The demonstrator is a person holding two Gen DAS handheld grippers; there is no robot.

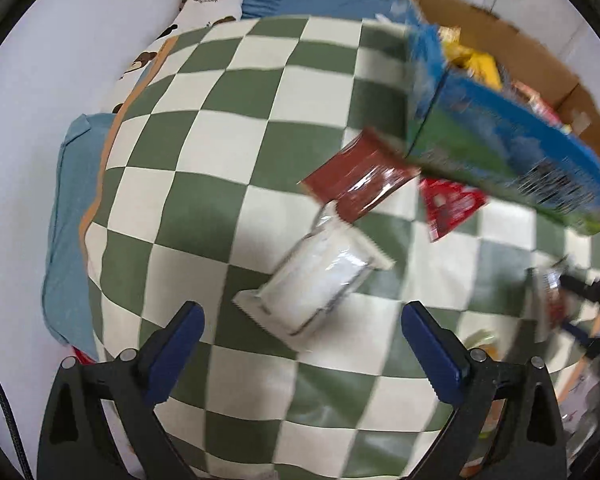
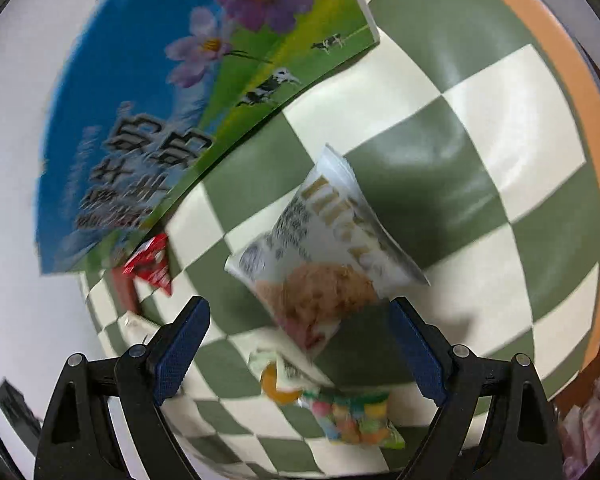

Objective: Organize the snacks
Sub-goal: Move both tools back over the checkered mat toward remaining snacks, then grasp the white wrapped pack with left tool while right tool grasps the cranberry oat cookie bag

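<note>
1. The left tongs [image 1: 300, 344] stand wide apart and empty, pointing steeply down over a green-and-white checked cloth [image 1: 204, 152]; the white snack packet [image 1: 319, 288] lies just ahead of their tips, roughly centred in the gap.
2. The right tongs [image 2: 300, 344] are also apart and hold nothing. A white pouch printed with a fluffy brown filling [image 2: 323, 252] lies just ahead of them, its lower end reaching between the tips.
3. The step in hand appears to be a two-handed pick-up, each packet bound for the blue-and-green milk carton box [image 1: 499, 140], which stands beyond the left tongs to their right with snacks already inside.
4. To do it well, each pair should straddle its packet across the narrow width, sink until the pads flank the filled middle, then close gently; pinching only the crimped end seal risks a slip.
5. The packets are glossy film, soft and crinkly, with serrated seals; contents probably crush easily.
6. A dark red wrapper [image 1: 355, 176] overlaps the white packet's far end, and a bright red packet [image 1: 447, 204] sits beside the box, so lifting may drag the dark wrapper.
7. A clear bag of coloured candies [image 2: 355, 420] lies under the right tongs, near their base.
8. The box is stiff printed cardboard; the cloth is smooth.
</note>
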